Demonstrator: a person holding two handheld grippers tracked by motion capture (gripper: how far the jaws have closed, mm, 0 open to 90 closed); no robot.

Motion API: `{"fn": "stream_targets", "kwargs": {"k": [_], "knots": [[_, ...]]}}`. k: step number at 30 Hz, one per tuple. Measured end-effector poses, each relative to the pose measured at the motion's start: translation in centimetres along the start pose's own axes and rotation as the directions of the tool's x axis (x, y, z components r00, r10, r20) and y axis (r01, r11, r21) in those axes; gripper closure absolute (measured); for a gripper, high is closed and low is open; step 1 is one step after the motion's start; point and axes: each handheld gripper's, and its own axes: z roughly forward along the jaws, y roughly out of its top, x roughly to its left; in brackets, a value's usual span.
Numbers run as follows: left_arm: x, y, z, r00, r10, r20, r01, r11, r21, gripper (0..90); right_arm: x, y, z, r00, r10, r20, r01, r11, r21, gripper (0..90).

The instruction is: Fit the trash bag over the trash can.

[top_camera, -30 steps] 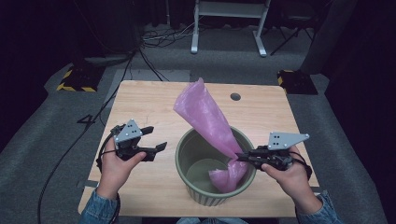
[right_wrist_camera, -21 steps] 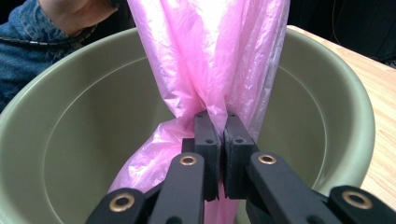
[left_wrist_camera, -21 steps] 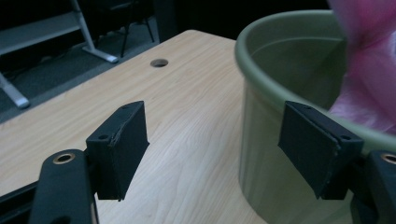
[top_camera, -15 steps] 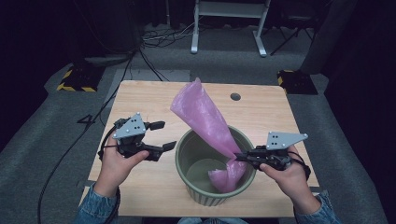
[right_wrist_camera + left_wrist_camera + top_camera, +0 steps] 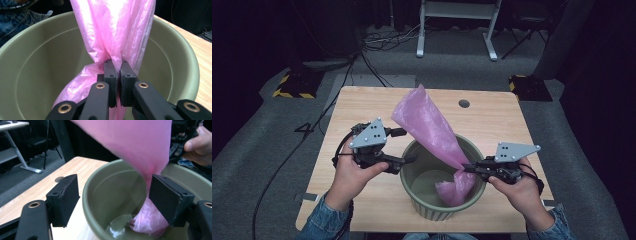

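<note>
- Left gripper (image 5: 406, 146): jaws wide apart, holding nothing, at the left rim of the green bucket (image 5: 412, 172).
- Pink plastic bag (image 5: 427, 125): long axis slanted, upper end pointing up-left beyond the rim, lower end inside the bucket.
- Right gripper (image 5: 463, 168): clamped tight on the bag's gathered neck.

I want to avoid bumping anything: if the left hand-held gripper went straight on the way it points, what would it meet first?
Probably the pink plastic bag hanging over the green bin. The open left hand-held gripper straddles the bin's near rim, which might catch its lower parts first; depth is unclear.
</note>
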Motion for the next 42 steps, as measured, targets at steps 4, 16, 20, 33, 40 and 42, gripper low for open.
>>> {"fn": "stream_targets", "kwargs": {"k": [4,16,20,33,40,42], "knots": [[-0.4,0.8,0.7,0.9998,0.014,0.011,-0.014,0.9999,-0.006,24.6,0.1,0.2,0.1,0.9998,-0.007,0.017,0.006,1.000,0.019,87.3],[-1.3,2.4,2.3,0.9992,0.014,0.036,-0.013,0.9996,-0.024,31.3,0.8,0.4,0.2,0.9985,-0.051,0.021,0.050,0.997,0.063,86.1],[-2.1,2.7,2.6,0.9963,0.045,0.073,-0.042,0.9984,-0.038,26.9,1.0,0.5,0.2,0.9978,-0.054,0.038,0.051,0.995,0.089,87.0],[-2.2,2.7,3.4,0.9997,0.004,0.026,-0.003,0.9997,-0.025,24.9,1.6,0.8,0.3,0.9856,-0.099,0.137,0.086,0.991,0.098,87.6],[-2.2,2.4,3.2,0.9968,0.020,0.077,-0.021,0.9998,0.002,78.0,1.6,0.6,0.1,0.9944,-0.083,0.066,0.077,0.994,0.078,57.5],[-2.2,2.4,3.0,0.9960,0.034,0.083,-0.034,0.9994,-0.003,83.8,1.5,0.8,-0.2,0.9969,-0.064,0.047,0.061,0.996,0.062,49.4]]}}
